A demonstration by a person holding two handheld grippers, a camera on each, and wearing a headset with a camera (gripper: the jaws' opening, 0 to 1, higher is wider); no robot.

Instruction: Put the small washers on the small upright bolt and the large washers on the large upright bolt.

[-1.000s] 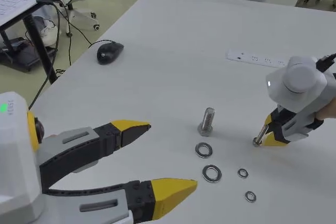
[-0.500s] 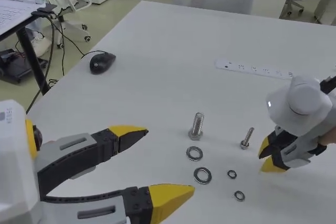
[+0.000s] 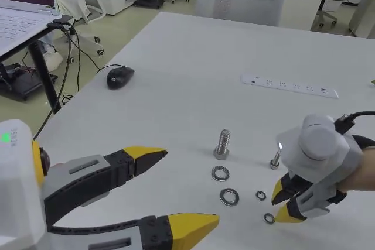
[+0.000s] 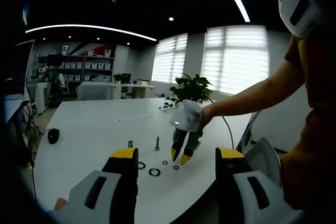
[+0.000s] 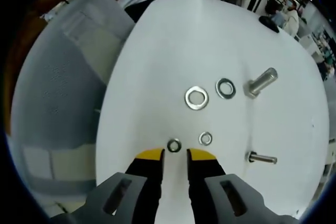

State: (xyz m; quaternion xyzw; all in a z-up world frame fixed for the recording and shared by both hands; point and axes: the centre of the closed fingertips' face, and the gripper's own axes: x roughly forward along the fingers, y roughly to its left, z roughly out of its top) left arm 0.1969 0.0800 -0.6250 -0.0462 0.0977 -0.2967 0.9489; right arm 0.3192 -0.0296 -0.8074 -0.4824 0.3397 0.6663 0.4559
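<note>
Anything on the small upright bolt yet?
No. The small bolt looks bare in the right gripper view; the near small washer and far small washer both lie on the table. Its base is too small to check.

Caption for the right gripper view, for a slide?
Right gripper, jaws open, just short of a small washer; second small washer, two large washers, large bolt and small bolt beyond.

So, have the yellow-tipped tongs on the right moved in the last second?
Yes. The right tongs left the small upright steel bolt and came toward the person, now open by the nearer small steel washer.
</note>
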